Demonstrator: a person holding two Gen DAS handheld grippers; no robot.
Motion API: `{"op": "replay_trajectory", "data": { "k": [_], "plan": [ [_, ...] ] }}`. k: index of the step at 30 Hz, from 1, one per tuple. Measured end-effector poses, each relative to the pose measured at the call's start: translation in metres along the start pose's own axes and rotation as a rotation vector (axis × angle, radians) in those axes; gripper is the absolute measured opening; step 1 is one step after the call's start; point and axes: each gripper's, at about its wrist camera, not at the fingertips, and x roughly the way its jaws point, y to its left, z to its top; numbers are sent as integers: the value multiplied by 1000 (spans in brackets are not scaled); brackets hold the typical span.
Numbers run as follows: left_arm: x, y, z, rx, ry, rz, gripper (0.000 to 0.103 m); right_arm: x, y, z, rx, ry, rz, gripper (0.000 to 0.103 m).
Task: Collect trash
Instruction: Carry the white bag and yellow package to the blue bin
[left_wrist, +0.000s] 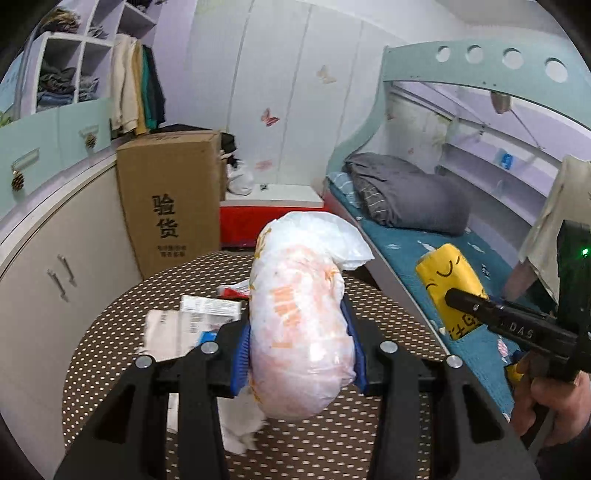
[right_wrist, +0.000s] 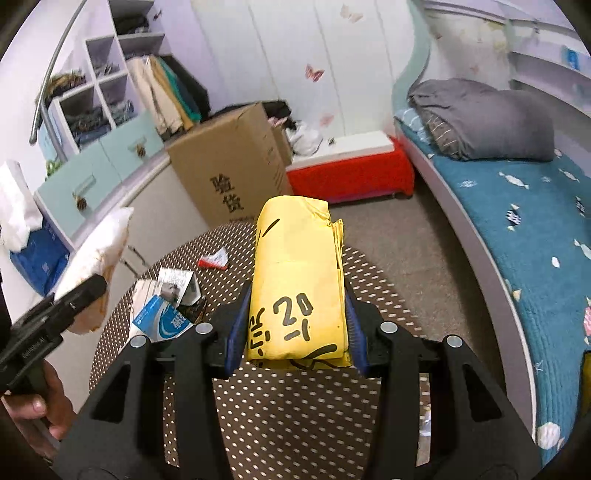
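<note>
My left gripper (left_wrist: 300, 345) is shut on a white plastic bag with orange print (left_wrist: 299, 314) and holds it above the round dotted table (left_wrist: 110, 332). My right gripper (right_wrist: 295, 325) is shut on a yellow folded package with black marker writing (right_wrist: 299, 280), also above the table (right_wrist: 295, 406). The yellow package shows at the right of the left wrist view (left_wrist: 448, 284); the white bag shows at the left of the right wrist view (right_wrist: 96, 266). Loose paper scraps (left_wrist: 177, 328), a blue-white wrapper (right_wrist: 162, 321) and a red-white scrap (right_wrist: 214, 260) lie on the table.
A cardboard box (left_wrist: 170, 195) stands behind the table beside a cabinet (left_wrist: 44, 258). A red-covered bench (right_wrist: 351, 173) is at the back. A bed with blue cover (right_wrist: 535, 229) and grey pillow (right_wrist: 487, 122) runs along the right. A tissue box (right_wrist: 33, 254) sits left.
</note>
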Motion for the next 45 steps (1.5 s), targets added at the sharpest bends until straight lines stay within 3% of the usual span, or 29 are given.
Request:
{"op": "replay_trajectory", "data": {
  "k": [12, 24, 34, 45],
  "plan": [
    [5, -82, 4, 89, 2, -123, 43, -68, -70, -1, 92, -101, -86, 45],
    [41, -158, -4, 152, 95, -299, 43, -103, -152, -20, 226, -131, -224, 45],
    [108, -240, -37, 203, 301, -400, 43, -74, -229, -60, 393, -38, -276, 45],
    [192, -303, -85, 300, 516, -338, 43, -8, -293, -111, 549, 125, -278, 46]
  ]
}}
